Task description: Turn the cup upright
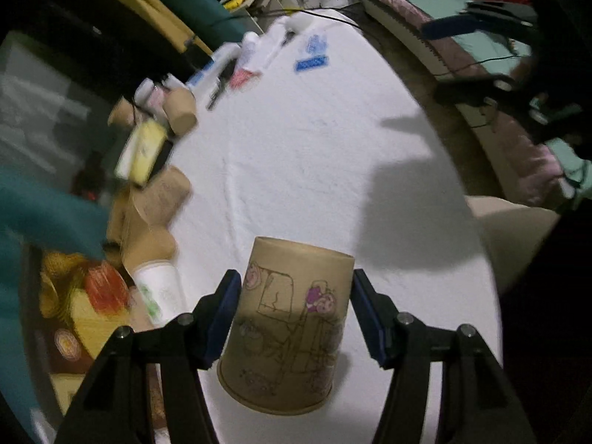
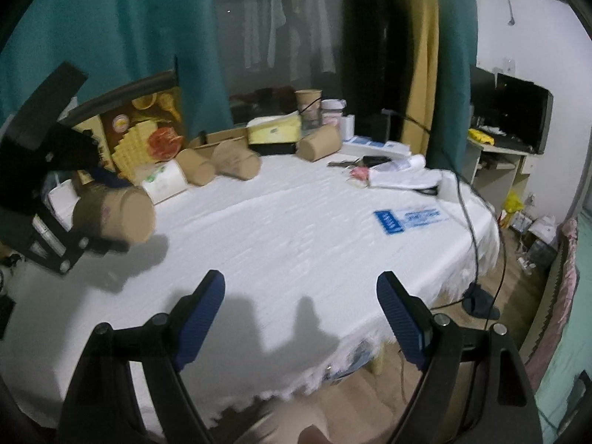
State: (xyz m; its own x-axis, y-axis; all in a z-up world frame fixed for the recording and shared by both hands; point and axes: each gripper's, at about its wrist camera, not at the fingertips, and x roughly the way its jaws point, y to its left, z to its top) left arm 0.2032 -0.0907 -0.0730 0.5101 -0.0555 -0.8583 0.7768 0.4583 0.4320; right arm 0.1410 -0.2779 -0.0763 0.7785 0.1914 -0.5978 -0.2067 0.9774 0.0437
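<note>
Left gripper (image 1: pixel 292 314) is clamped on the brown paper cup (image 1: pixel 288 325), held clear of the table (image 1: pixel 296 170). The cup's long axis runs forward along the fingers, closed base ahead, rim nearest the camera. Right gripper (image 2: pixel 299 322) is angled downward over the table, jaws apart and empty.

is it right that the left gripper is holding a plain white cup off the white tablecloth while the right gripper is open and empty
Not quite: the cup in the left gripper is brown paper with drawings, as the left wrist view shows. It is held clear of the tablecloth, and the right gripper is open and empty.
</note>
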